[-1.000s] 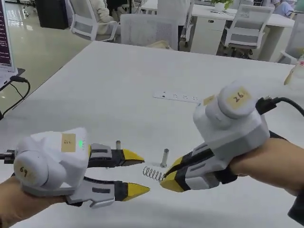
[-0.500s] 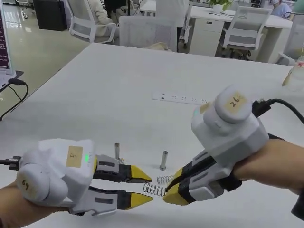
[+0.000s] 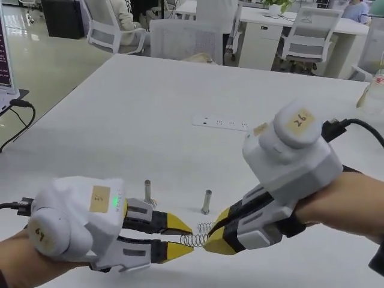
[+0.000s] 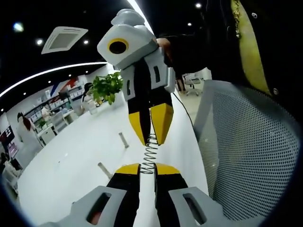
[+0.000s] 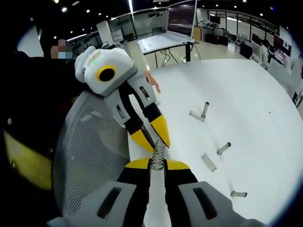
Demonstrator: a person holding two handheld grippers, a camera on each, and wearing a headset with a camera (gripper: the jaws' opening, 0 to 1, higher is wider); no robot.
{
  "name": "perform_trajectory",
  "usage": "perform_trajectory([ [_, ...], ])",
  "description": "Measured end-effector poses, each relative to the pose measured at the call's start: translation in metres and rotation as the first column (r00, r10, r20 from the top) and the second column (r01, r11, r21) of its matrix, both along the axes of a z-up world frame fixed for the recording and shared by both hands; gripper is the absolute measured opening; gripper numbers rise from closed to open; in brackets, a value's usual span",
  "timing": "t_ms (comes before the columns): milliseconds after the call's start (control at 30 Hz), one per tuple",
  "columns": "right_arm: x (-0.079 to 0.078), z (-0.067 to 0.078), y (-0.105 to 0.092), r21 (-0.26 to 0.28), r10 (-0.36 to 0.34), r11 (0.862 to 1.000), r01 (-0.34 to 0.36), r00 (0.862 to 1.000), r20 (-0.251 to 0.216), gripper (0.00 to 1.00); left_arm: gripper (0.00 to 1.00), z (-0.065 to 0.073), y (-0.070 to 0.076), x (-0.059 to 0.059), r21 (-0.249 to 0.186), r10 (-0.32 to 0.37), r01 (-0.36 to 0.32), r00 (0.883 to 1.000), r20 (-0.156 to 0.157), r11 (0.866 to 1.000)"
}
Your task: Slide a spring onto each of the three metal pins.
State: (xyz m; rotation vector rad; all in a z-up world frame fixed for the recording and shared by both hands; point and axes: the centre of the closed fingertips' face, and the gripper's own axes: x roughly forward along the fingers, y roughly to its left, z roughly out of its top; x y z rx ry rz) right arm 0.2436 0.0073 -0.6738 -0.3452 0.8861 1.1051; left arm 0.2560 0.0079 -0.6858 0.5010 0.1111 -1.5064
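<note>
A small metal spring (image 3: pixel 194 239) hangs level between my two grippers, just above the white table (image 3: pixel 180 108). My left gripper (image 3: pixel 183 237) is shut on its left end and my right gripper (image 3: pixel 211 238) is shut on its right end. In the left gripper view the spring (image 4: pixel 150 153) runs from my jaws up to the right gripper (image 4: pixel 152 138). In the right gripper view the spring (image 5: pixel 158 156) reaches the left gripper (image 5: pixel 159 138). Two upright pins (image 3: pixel 147 191) (image 3: pixel 207 201) stand behind. A third pin (image 5: pixel 238 194) lies flat. Loose springs (image 5: pixel 207 161) (image 5: pixel 195 115) rest beside the pins.
A white power strip (image 3: pixel 225 123) lies further back on the table. A bottle (image 3: pixel 373 90) stands at the right edge. Office chairs (image 3: pixel 114 27) and desks are beyond the far edge. A mesh chair back (image 4: pixel 251 151) is close behind the grippers.
My left gripper moved right and its jaws went from wide open to shut on the spring's free end. The right gripper lifted the spring slightly toward it.
</note>
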Motion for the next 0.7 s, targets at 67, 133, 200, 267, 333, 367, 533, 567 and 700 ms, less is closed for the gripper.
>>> perform_trajectory([
  [67,0.004,0.007,0.004,0.033,-0.007,0.999,0.006,0.999,0.037,0.08,0.03,0.002,0.001,0.002,-0.015,0.015,-0.016,1.0,-0.024,1.0],
  [133,0.005,0.013,0.008,0.056,-0.002,0.998,-0.001,0.998,0.061,0.08,0.03,0.004,0.001,0.003,-0.039,0.034,-0.037,0.996,-0.084,0.999],
  [200,0.008,0.015,0.01,0.052,0.002,0.999,-0.007,0.995,0.097,0.08,0.03,0.006,0.002,0.005,-0.055,0.039,-0.044,0.995,-0.097,0.998],
  [267,0.008,0.017,0.012,0.055,0.007,0.998,-0.013,0.993,0.114,0.08,0.02,0.007,0.002,0.005,-0.067,0.04,-0.049,0.991,-0.127,0.997],
  [333,0.01,0.019,0.014,0.062,0.01,0.998,-0.018,0.992,0.125,0.07,0.02,0.007,0.002,0.004,-0.085,0.04,-0.056,0.983,-0.181,0.995],
  [367,0.01,0.02,0.014,0.061,0.01,0.998,-0.017,0.992,0.127,0.07,0.02,0.008,0.002,0.006,-0.091,0.043,-0.061,0.981,-0.188,0.994],
  [533,0.015,0.027,0.019,0.084,0.006,0.996,-0.019,0.987,0.159,0.08,0.02,0.013,0.002,0.005,-0.125,0.044,-0.081,0.962,-0.271,0.989],
  [567,0.015,0.028,0.019,0.085,0.005,0.996,-0.019,0.987,0.159,0.08,0.02,0.013,0.003,0.006,-0.127,0.044,-0.08,0.964,-0.263,0.989],
  [700,0.016,0.029,0.023,0.09,0.01,0.996,-0.025,0.985,0.171,0.07,0.02,0.014,0.001,0.003,-0.129,0.042,-0.079,0.962,-0.268,0.989],
])
